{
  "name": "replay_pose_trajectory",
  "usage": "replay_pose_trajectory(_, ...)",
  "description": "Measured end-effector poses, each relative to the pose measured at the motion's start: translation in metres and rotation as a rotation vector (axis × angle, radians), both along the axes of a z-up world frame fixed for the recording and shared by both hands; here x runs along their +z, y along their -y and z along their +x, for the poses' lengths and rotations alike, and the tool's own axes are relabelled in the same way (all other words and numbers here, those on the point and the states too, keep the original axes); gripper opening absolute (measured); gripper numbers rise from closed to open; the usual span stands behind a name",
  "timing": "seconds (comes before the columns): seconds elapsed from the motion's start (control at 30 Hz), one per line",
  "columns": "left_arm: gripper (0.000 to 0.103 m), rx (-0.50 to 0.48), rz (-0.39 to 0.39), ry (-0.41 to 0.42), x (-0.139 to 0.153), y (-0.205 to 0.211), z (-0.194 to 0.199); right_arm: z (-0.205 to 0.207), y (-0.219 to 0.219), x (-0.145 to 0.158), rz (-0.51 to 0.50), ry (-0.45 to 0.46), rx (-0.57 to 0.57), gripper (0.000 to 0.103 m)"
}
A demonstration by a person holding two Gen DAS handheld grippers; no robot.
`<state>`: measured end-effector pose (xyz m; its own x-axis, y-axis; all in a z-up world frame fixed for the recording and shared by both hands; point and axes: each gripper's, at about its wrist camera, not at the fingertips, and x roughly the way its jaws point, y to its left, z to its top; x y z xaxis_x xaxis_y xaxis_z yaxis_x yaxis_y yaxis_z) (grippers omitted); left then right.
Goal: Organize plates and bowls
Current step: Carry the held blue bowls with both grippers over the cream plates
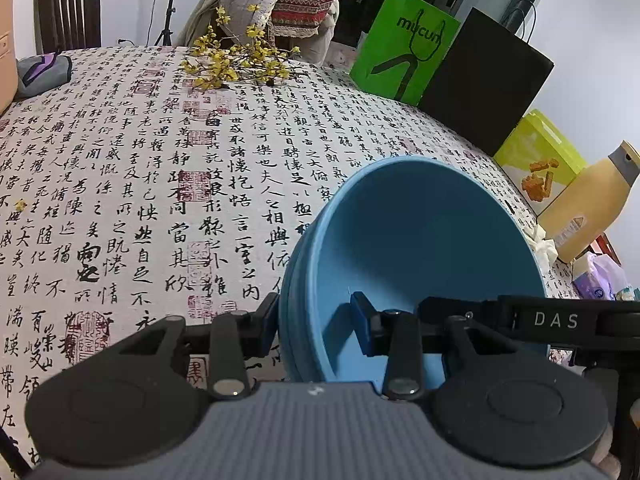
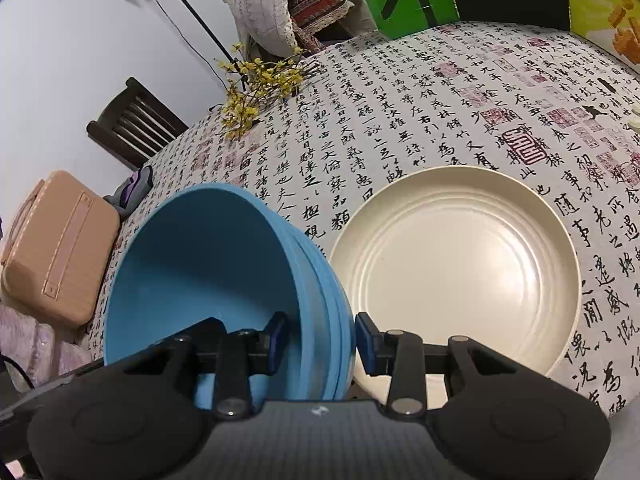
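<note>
A blue bowl (image 1: 420, 240) is held between both grippers above the table. My left gripper (image 1: 316, 320) is shut on its left wall, one finger inside and one outside. My right gripper (image 2: 322, 338) is shut on the opposite wall of the same blue bowl (image 2: 200, 264), again one finger inside and one outside. The bowl's outer wall shows several stacked rims, so it may be more than one nested bowl. A cream plate (image 2: 460, 264) lies flat on the tablecloth just right of the bowl in the right wrist view.
The table wears a calligraphy-print cloth (image 1: 160, 160). Yellow flower sprigs (image 1: 236, 60) lie at the far side. A green bag (image 1: 404, 44), a black box (image 1: 488, 80), a snack box (image 1: 540, 160) and a yellow bottle (image 1: 588, 208) stand right. A tan case (image 2: 56, 248) sits left.
</note>
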<state>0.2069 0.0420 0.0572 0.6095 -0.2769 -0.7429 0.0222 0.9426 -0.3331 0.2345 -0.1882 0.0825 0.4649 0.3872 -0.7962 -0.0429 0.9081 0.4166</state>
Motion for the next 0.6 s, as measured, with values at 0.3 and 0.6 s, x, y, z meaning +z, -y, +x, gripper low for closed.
replay_pose_trajectory(0.3, 0.038, -0.017, -0.008, 0.001, -0.001, 0.012, 0.002, -0.003, 0.012, 0.002, 0.0, 0.006, -0.02, 0.036)
replay_pose_trajectory(0.6, 0.038, -0.04, -0.02, -0.002, -0.002, 0.027, 0.006, -0.004, 0.029, 0.001, -0.002, 0.011, -0.049, 0.036)
